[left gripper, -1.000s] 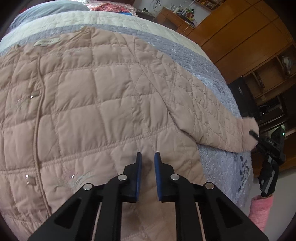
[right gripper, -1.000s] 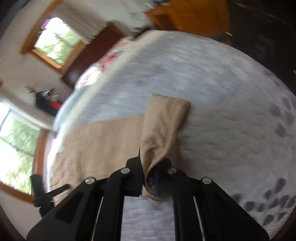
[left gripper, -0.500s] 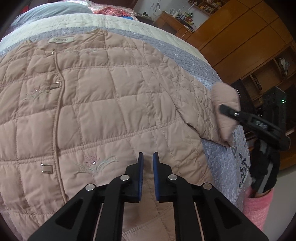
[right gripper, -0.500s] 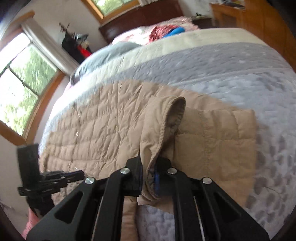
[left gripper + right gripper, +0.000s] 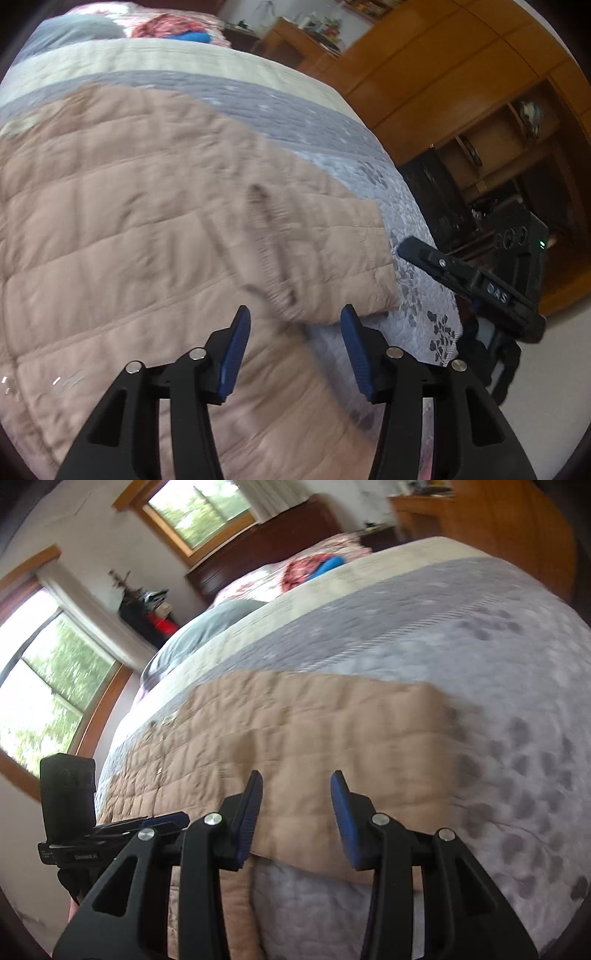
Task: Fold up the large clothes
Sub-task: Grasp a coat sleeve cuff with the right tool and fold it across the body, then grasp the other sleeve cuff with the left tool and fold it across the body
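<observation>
A beige quilted jacket (image 5: 110, 229) lies flat on the bed; it also shows in the right wrist view (image 5: 314, 738). Its right sleeve (image 5: 325, 258) lies folded over the body, cuff near the bed's edge. My left gripper (image 5: 293, 347) is open and empty, hovering above the jacket just before the folded sleeve. My right gripper (image 5: 297, 812) is open and empty, just off the folded sleeve's edge (image 5: 332, 864); it also shows in the left wrist view (image 5: 461, 273) at the right of the bed.
The bed carries a grey flowered quilt (image 5: 417, 266) with a cream band (image 5: 147, 62). Pillows and bright clothes (image 5: 173, 31) lie at its head. Wooden cabinets and shelves (image 5: 461, 110) stand to the right. Windows (image 5: 48, 686) are on the far wall.
My right gripper carried the sleeve over the jacket body, let it go and drew back. My left gripper opened and moved right toward the sleeve.
</observation>
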